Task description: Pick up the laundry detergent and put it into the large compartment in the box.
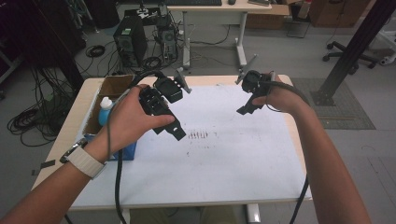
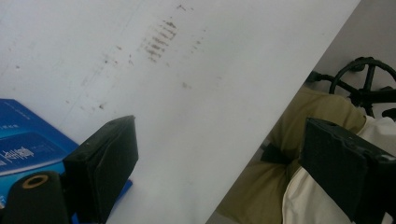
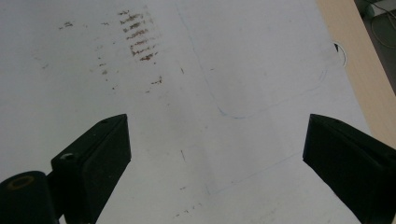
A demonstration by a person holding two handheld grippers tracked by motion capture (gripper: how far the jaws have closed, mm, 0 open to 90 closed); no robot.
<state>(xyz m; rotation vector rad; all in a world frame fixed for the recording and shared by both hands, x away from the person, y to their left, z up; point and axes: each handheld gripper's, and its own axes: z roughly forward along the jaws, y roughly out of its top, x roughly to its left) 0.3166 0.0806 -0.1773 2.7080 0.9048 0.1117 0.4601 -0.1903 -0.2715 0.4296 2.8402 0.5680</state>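
Over stained white sheet [image 1: 224, 154] on table [image 1: 74, 116]: left tongs [image 1: 170, 128], right tongs [image 1: 247, 108] wide open, empty; cables [image 1: 28, 121] on floor.

The high view hangs above the person's side of the table [image 1: 280, 198], looking forward and down, far enough off to take in the white sheet [image 1: 233, 158] and the floor beyond at twelve o'clock. The left gripper view sits close over the sheet [image 2: 196, 116], tilted, its near edge running toward five o'clock. The right gripper view looks down from near the sheet [image 3: 261, 60] too. All three share the brown smudges [image 1: 198, 135] [image 2: 159, 39] [image 3: 135, 37], which lie toward twelve o'clock in both gripper views.
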